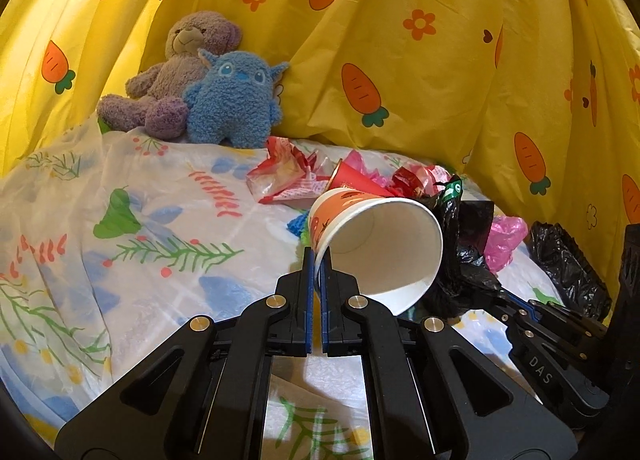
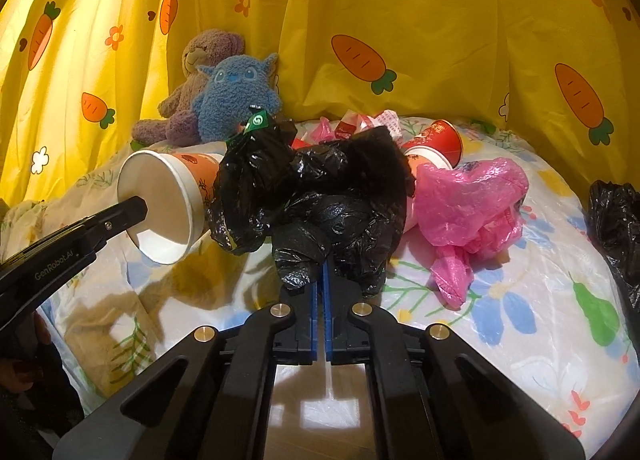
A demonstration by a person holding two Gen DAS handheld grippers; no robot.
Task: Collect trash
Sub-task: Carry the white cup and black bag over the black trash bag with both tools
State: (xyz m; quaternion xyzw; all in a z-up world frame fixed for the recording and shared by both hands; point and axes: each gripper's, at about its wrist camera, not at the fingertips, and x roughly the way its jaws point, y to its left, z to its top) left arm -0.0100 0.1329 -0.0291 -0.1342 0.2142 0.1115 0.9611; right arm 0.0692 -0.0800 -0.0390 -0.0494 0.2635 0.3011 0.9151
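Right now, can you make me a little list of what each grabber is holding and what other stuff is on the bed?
left gripper: shut on the rim of the orange-and-white paper cup, lifted, mouth toward the camera
right gripper: shut on the crumpled black plastic bag
loose trash: pink plastic bag, red paper cup lying on its side
toys: blue fuzzy plush beside brown teddy bear
surface: flowery bedsheet

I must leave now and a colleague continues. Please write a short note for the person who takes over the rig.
Left gripper: shut on the rim of the orange paper cup, lifted, mouth toward the camera.
Right gripper: shut on the black trash bag.
Left on the bed: red cup, pink plastic bag, red wrappers.
Whether any trash is in the bag cannot be seen.
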